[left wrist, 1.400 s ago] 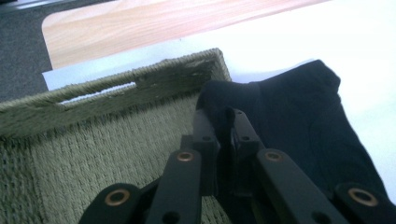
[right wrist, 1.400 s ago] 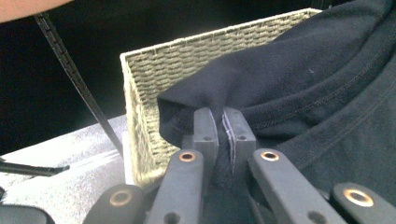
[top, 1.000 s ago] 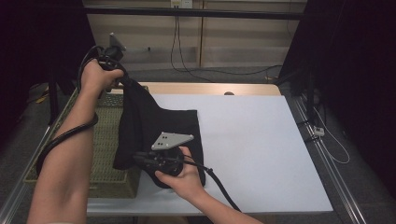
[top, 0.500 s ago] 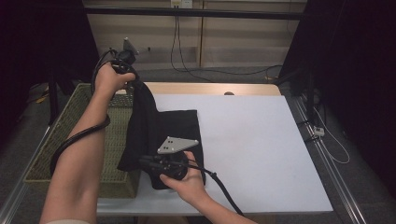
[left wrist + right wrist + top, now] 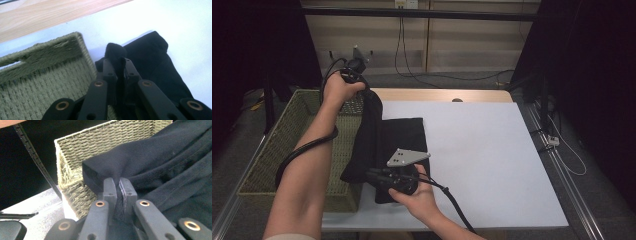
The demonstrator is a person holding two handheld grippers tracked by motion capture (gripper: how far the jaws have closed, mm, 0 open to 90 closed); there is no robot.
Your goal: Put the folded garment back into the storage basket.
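The left tool [image 5: 353,68], raised above the basket [image 5: 287,145], is clamped on the black cloth [image 5: 399,135]; beside the basket, the right tool [image 5: 379,177] lies low, clamped on its lower edge.

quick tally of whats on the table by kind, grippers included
black cloth garment: 1
woven green basket: 1
white table mat: 1
hand-held grippers: 2, the left gripper and the right gripper, each shut on the garment
total: 5
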